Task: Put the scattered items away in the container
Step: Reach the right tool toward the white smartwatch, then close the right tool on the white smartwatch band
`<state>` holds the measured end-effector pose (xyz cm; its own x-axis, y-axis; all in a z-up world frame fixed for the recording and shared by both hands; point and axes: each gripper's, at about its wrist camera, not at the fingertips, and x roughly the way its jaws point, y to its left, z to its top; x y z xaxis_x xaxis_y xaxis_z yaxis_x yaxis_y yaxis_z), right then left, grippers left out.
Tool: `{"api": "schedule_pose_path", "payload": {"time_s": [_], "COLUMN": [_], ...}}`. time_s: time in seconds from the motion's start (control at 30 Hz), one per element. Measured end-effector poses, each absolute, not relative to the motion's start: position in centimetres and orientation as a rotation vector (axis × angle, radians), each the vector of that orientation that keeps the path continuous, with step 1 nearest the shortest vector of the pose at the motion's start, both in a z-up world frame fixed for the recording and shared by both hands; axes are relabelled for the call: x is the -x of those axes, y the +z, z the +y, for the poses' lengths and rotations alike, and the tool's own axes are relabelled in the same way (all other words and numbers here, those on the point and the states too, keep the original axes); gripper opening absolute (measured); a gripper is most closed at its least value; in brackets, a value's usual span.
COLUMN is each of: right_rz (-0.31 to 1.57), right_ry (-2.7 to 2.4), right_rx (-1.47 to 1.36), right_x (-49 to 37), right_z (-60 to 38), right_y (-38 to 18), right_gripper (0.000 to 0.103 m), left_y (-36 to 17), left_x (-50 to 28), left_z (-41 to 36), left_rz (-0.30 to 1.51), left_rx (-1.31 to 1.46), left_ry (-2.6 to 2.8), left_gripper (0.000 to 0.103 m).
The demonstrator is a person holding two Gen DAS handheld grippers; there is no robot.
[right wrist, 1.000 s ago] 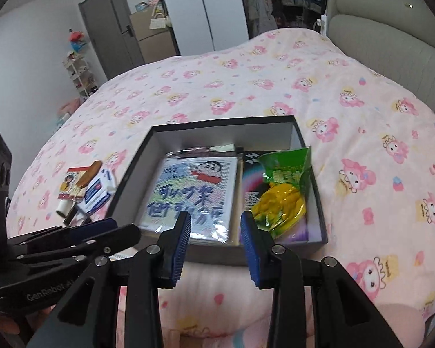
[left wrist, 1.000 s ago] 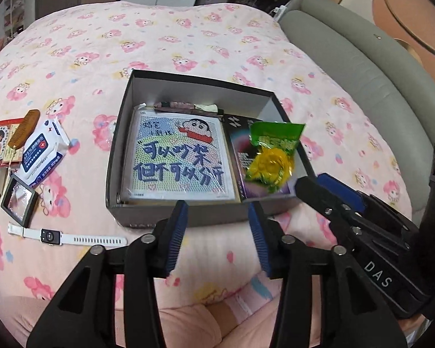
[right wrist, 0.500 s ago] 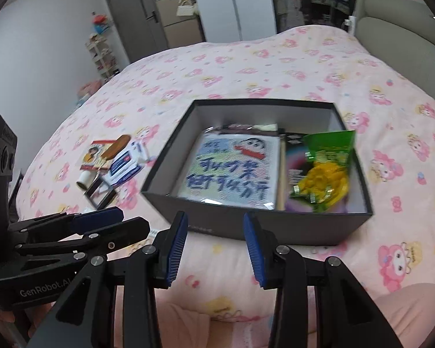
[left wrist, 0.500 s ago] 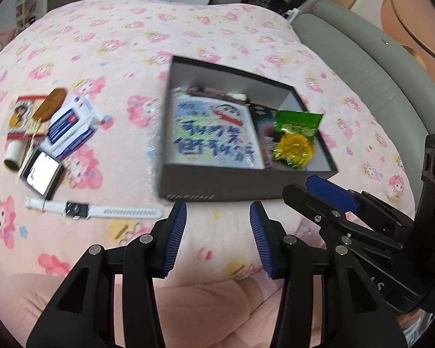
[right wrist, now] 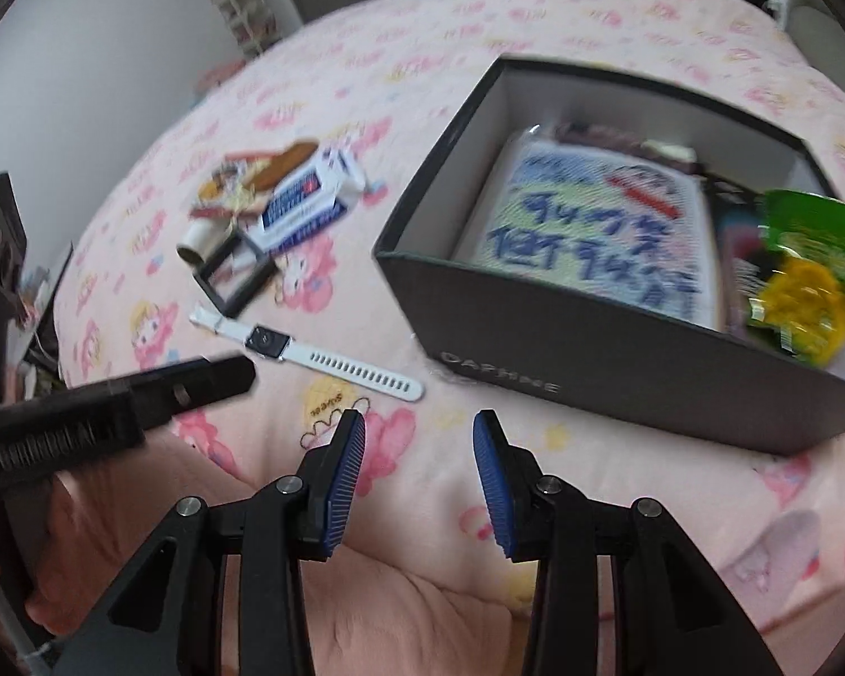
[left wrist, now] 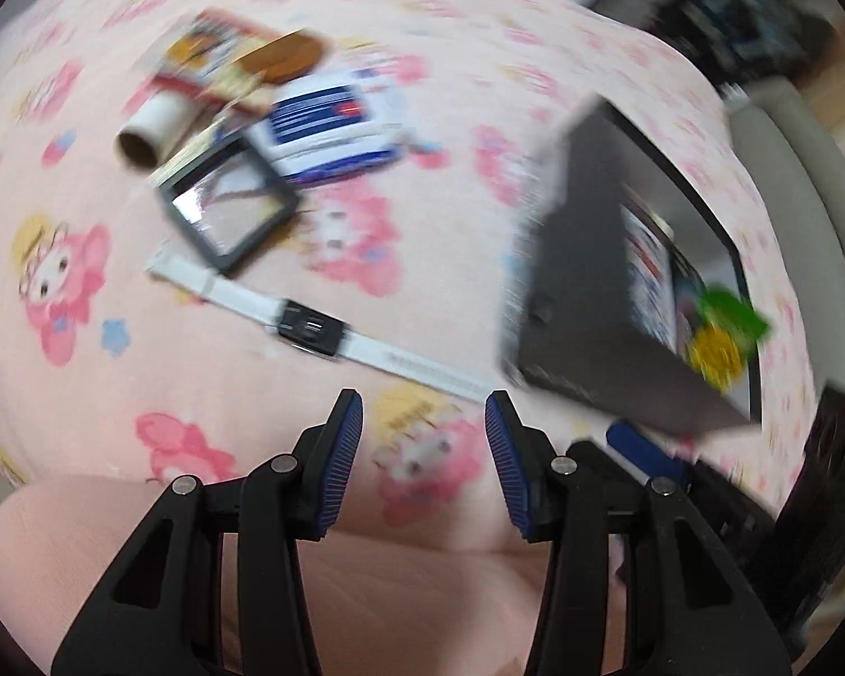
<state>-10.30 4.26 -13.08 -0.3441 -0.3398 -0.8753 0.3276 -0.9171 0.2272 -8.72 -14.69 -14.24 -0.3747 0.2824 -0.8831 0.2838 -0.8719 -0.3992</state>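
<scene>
A dark open box (right wrist: 619, 360) (left wrist: 580, 304) on the pink bed holds a cartoon-print pack (right wrist: 597, 225) and a green and yellow snack bag (right wrist: 805, 276). Left of it lie a white-strapped watch (left wrist: 315, 332) (right wrist: 304, 355), a small black-framed mirror (left wrist: 228, 211) (right wrist: 234, 276), a blue and white wipes pack (left wrist: 332, 129) (right wrist: 304, 203), a cardboard tube (left wrist: 146, 132), a wooden comb (left wrist: 281, 56) and a card. My left gripper (left wrist: 422, 422) is open and empty just short of the watch. My right gripper (right wrist: 419, 439) is open and empty near the box's front corner.
The bed cover (right wrist: 422, 45) is pink with cartoon figures. A grey padded headboard (left wrist: 805, 169) runs along the right. A door and shelves (right wrist: 253, 5) stand at the back. A hand (right wrist: 5, 563) holds the left gripper's body at the left edge of the right wrist view.
Both grippers swung left, away from the box and toward the scattered items. The watch now lies just ahead of the left gripper. Both stay open and empty.
</scene>
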Motion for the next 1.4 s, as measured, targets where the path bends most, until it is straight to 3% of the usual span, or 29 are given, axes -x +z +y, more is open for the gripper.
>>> {"api": "schedule_pose_path", "payload": {"time_s": [0.23,0.43,0.9,1.1,1.23,1.4], "right_rz": [0.069,0.033,0.042,0.116,0.175,0.212], "right_ry": [-2.167,-2.129,-2.254,-2.178,-2.157,-2.132], "right_rx": [-1.558,-1.671,-1.512,-1.546,-1.564,-1.556], "right_x": [13.1,14.2,13.6,15.1,15.4,14.6], "right_z": [-2.4,-2.5,-1.9,-4.0,-5.1,-5.1], "right_y": [-16.8,-20.6,-17.6,-19.3,-20.7,-21.1], "right_gripper": [0.036,0.036,0.036,0.036,0.043,0.040], "left_y": [-17.5,-20.3,-21.9,-22.2,-22.6,-22.8], "left_x": [10.6,12.3,13.8,13.8,13.7,13.8], "left_z": [-17.0,-18.9,-18.8,-19.2,-19.2,-18.7], "left_rz": [0.932,1.039,1.145,1.173,1.177,1.162], "left_rx": [-1.757,-1.753,-1.752,-1.741,-1.748,-1.740], "left_ry": [-2.343,-2.224,-2.239,-2.206,-2.193,-2.199], "left_gripper": [0.050,0.051,0.051,0.051,0.051,0.053]}}
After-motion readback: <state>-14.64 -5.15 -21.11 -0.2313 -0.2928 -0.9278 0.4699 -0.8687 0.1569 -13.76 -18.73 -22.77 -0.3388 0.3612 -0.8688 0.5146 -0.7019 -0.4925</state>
